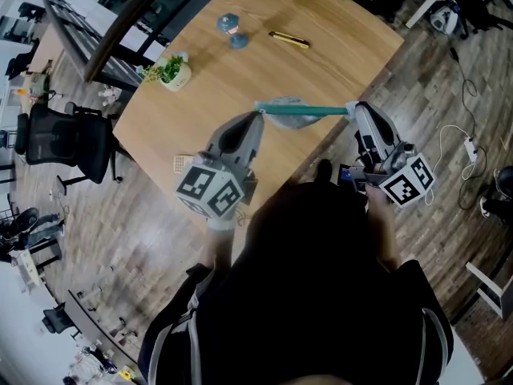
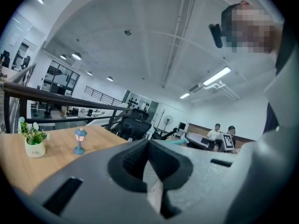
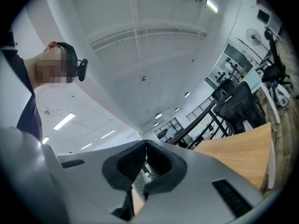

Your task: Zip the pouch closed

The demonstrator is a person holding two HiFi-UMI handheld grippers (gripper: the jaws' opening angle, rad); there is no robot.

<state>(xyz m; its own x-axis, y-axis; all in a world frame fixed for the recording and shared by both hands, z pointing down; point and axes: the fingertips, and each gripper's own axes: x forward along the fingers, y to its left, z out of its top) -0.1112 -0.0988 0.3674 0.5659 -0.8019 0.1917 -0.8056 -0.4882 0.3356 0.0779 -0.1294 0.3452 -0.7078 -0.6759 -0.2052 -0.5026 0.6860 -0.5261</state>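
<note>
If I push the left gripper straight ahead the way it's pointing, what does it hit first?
The pouch: the left gripper is shut on its end, so it would push into that. Beyond, the line runs low over the table, apparently free, though depth is unclear.

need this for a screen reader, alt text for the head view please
A person holds a teal fabric pouch stretched between the left tool and right tool, both shut on its ends, over a wooden table. A small potted plant, blue lamp figurine and slim gold bar sit farther back.
</note>
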